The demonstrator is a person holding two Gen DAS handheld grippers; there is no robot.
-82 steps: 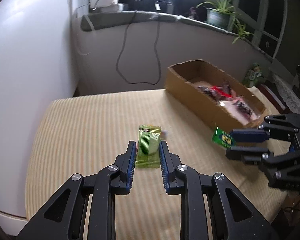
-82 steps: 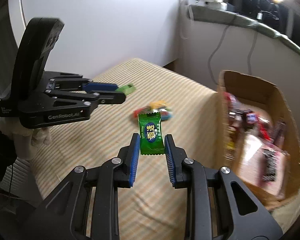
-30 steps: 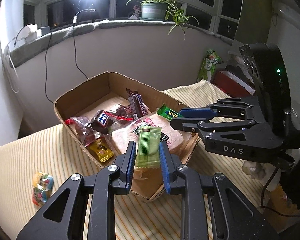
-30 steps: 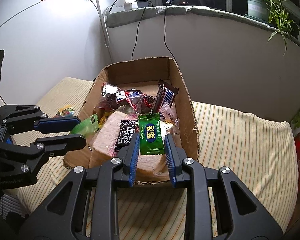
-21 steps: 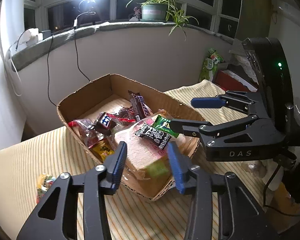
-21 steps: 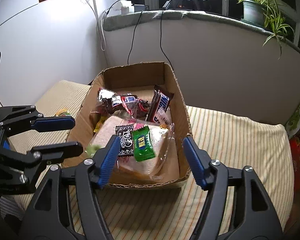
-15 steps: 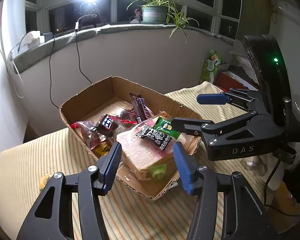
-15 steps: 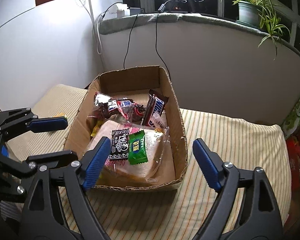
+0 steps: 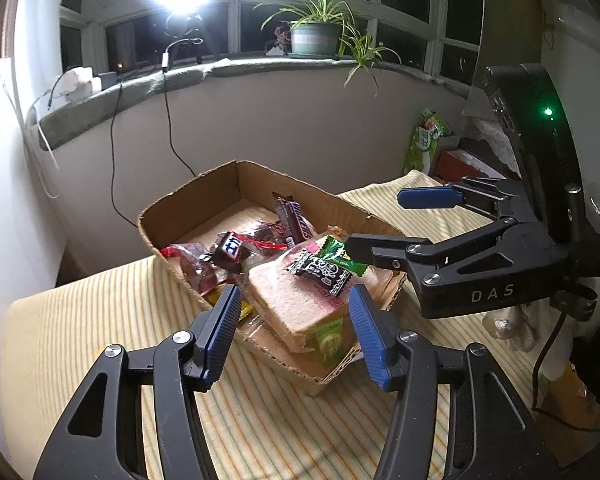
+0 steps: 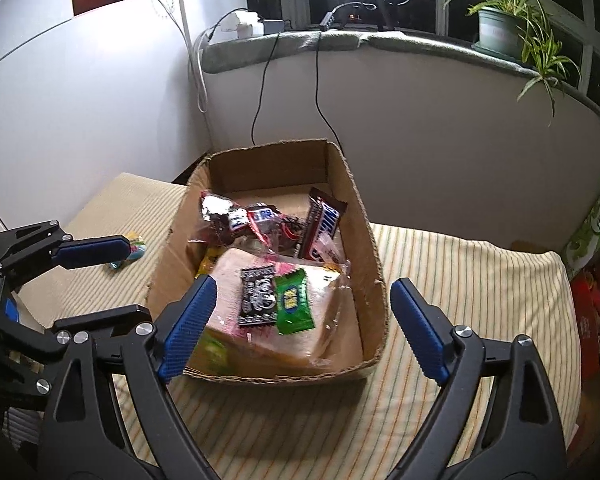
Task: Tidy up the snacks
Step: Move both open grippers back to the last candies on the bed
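Left wrist view shows my left gripper (image 9: 294, 334) with its blue-padded fingers spread wide apart and nothing between them, poised over the near corner of the open brown cardboard box (image 9: 220, 184). The box sits on a yellow striped worktop (image 9: 80, 320). Inside it I see a clear-wrapped slice of bread (image 9: 296, 300) with a black patterned candy wrapper (image 9: 320, 272) lying on top. A dark green candy packet (image 9: 340, 258) lies just beside that, partly hidden behind a finger of my right gripper (image 9: 384, 222). A pale green candy packet (image 9: 330, 340) is wedged low against the box's near wall beside the bread, and its print is too blurred to read.

From the right wrist view, my right gripper (image 10: 300, 320) also stands wide apart and empty, straddling the near end of the box (image 10: 360, 216). A brown chocolate bar (image 10: 324, 220) leans towards the far right wall, and crumpled red and dark wrappers (image 10: 240, 216) fill the middle; I cannot tell them apart. Out on the worktop (image 10: 460, 272), left of the box, a small multicoloured candy (image 10: 134, 250) is half covered by a finger of the left gripper (image 10: 96, 280). Further to the right, a green bag (image 10: 596, 232) is cut off by the picture's edge.
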